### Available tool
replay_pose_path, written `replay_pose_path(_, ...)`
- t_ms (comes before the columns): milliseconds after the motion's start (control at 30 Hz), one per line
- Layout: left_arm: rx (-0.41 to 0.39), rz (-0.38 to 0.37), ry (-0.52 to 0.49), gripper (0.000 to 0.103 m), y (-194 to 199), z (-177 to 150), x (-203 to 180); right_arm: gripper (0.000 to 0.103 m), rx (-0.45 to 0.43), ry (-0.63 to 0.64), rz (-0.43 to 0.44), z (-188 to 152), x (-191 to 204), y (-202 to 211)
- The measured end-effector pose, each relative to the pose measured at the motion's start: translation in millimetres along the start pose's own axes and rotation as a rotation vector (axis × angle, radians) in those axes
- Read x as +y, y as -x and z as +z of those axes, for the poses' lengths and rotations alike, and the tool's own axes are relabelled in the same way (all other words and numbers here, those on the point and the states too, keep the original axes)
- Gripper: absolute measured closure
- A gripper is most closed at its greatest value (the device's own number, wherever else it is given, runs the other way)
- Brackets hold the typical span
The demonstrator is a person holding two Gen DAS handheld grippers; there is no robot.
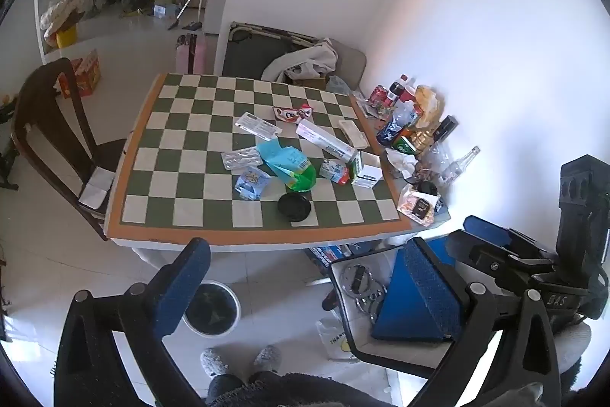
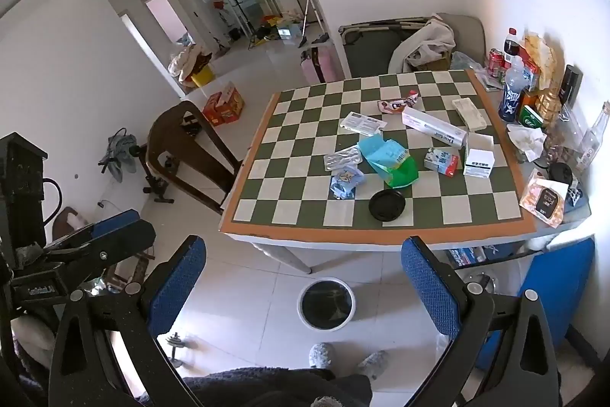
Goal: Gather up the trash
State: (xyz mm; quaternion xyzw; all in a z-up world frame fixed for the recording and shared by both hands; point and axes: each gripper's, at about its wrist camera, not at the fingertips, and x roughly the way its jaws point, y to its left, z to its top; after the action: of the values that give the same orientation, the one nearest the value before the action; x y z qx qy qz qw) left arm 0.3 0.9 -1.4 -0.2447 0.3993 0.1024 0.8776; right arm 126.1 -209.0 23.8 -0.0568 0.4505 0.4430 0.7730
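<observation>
Both hand-held grippers hang wide and empty short of the checkered bench (image 2: 267, 235).

The left hand-held gripper (image 1: 305, 277) and right hand-held gripper (image 2: 305, 277) grip nothing; wrappers, a blue-green bag (image 2: 389, 159) and black lid (image 2: 387, 205) litter the bench, a white bin (image 2: 326, 304) on the floor below.

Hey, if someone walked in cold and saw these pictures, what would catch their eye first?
The green-and-white checkered table dominates, with a heap of litter at its middle: a blue-green bag, a long white box and a black round lid nearer the front edge. On the floor below stands a white bin, and both blue-padded tools, left and right, hang open and empty before the table.
</observation>
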Motion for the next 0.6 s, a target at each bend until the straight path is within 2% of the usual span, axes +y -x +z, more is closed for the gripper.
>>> replay_pose_path(367,0.006,-0.007,0.003,0.000,-5.8,0.1,-1.3,0.000,0.016,-0.003,0.005,11.0,11.2,-6.5)
replay_pose_path(600,0.006,-0.003,0.004,0.000,-4.2,2.8,2.4,0.000,0.020,0.004,0.010,5.6,8.9,-5.6)
